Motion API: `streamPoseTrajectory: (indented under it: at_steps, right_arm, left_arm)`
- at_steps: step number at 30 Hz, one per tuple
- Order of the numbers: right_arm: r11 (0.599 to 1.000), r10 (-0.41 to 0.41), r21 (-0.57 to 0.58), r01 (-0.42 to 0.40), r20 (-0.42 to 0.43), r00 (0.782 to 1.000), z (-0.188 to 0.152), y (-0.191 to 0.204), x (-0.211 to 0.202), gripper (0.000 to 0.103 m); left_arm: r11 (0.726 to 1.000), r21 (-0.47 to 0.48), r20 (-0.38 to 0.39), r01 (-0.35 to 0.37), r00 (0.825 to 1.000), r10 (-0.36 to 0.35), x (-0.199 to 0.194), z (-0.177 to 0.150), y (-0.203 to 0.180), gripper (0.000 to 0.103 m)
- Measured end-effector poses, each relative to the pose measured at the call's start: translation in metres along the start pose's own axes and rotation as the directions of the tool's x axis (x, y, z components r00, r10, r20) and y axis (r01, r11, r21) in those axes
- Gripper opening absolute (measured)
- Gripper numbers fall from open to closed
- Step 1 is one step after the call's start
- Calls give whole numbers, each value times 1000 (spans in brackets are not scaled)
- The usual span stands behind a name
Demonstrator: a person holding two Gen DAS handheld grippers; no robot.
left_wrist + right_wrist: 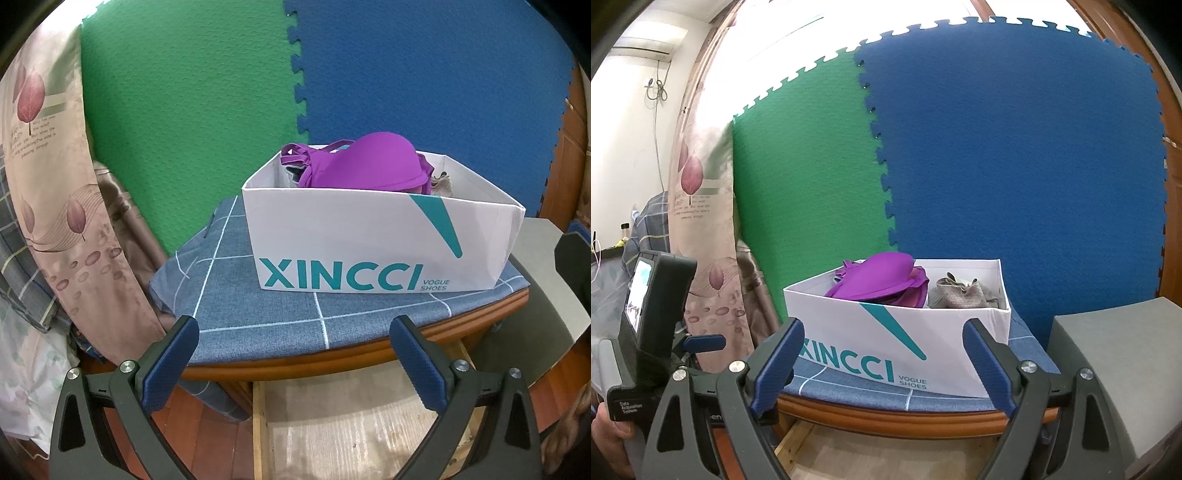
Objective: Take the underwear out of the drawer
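A purple bra [364, 162] [882, 282] lies on top in a white XINCCI shoe box [369, 240] [849, 317] that stands on a blue checked cloth. A grey-beige garment [964, 295] [441, 184] lies beside it at the box's right end. Below the wooden table edge a drawer [351, 424] [886, 458] stands pulled out, its pale bottom bare where it shows. My left gripper [295, 347] is open, in front of the box and above the drawer, with nothing between its fingers. My right gripper [882, 350] is open too, level with the box's front wall and apart from it.
Green and blue foam mats [295, 74] stand upright behind the table. A floral curtain [55, 166] hangs at the left. A grey block [1115, 369] sits to the right of the box. The left gripper's body with its screen [646, 317] shows at the right wrist view's left.
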State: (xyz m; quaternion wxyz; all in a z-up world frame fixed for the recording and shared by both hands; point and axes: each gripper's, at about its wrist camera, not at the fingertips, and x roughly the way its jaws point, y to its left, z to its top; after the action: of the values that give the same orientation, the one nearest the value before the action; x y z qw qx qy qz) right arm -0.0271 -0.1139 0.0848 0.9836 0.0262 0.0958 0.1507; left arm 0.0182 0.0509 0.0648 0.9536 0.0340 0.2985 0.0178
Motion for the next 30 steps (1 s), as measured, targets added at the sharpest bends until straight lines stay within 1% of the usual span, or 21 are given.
streamPoseTrajectory:
  at_steps: [30]
  right_arm:
    - [1000,-7,1,7,-6,1000,-2,1,1,90]
  left_arm:
    - [1000,-5,-13,14,1000,-14,2,0,2,103]
